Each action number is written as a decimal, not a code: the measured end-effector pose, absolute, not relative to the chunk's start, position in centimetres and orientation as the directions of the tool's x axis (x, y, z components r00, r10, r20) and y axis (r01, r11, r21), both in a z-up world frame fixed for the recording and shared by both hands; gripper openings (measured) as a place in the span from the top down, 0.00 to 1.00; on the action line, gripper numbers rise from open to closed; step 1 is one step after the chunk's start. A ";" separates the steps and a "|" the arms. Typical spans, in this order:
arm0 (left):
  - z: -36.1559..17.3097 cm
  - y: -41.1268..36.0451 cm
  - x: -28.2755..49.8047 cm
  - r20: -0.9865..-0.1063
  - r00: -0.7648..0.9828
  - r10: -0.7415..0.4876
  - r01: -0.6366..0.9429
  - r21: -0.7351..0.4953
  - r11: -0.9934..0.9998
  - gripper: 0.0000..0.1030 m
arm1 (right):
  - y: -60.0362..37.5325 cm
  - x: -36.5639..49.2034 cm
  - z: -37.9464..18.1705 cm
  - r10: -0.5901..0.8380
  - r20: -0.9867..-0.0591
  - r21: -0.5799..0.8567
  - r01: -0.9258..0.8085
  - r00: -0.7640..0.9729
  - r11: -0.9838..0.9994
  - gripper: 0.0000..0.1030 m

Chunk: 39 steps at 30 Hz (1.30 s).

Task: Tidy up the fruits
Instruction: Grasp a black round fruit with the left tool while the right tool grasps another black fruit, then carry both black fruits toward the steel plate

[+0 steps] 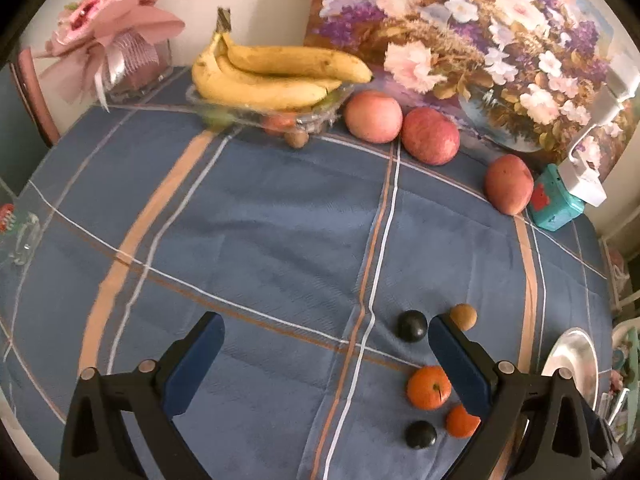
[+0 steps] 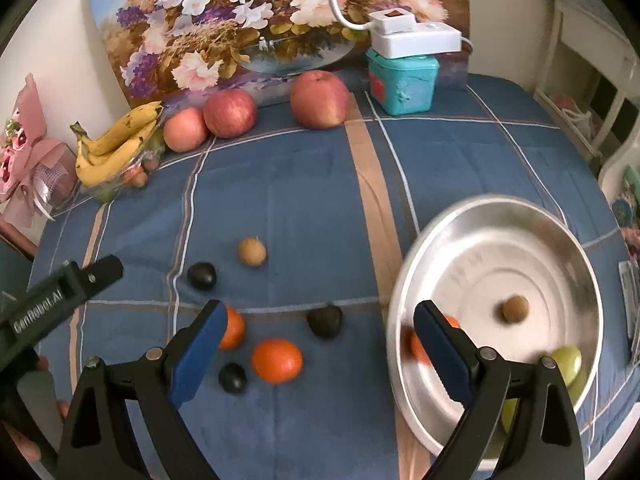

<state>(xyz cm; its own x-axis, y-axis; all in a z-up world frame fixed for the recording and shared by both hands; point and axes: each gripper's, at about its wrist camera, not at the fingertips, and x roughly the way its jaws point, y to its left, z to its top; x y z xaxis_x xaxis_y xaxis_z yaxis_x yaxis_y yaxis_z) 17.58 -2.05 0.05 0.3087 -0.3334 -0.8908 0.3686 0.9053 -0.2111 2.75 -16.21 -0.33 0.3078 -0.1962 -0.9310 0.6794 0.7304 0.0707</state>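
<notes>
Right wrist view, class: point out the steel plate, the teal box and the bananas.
steel plate (image 2: 520, 216): right wrist view, on its far rim.
teal box (image 2: 404, 84): right wrist view, on its front face.
bananas (image 2: 116, 148): right wrist view, mid-bunch.

A home dining corner: blue plaid tablecloth (image 1: 260, 216), flower painting (image 2: 248, 20), wrapped pink bouquet (image 1: 108, 28).

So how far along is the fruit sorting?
Partly done. The metal bowl holds a brown fruit, an orange and green fruit. Both tools are open and empty. Left on the cloth: two oranges, three dark plums, one brown fruit.
</notes>
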 end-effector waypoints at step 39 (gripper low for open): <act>-4.0 -9.8 16.4 -0.912 0.098 -0.398 0.500 -0.301 0.812 0.76 | -16.0 4.6 -5.7 -0.147 -0.972 0.006 0.649 0.182 0.761 0.75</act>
<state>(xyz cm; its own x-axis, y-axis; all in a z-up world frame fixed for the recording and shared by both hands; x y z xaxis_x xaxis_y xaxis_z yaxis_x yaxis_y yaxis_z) 16.43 -9.82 -4.03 0.0976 -0.3980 -0.9122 0.4996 0.8123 -0.3010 4.59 -16.02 -5.71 0.1818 -0.1469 -0.9723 0.6492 0.7606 0.0065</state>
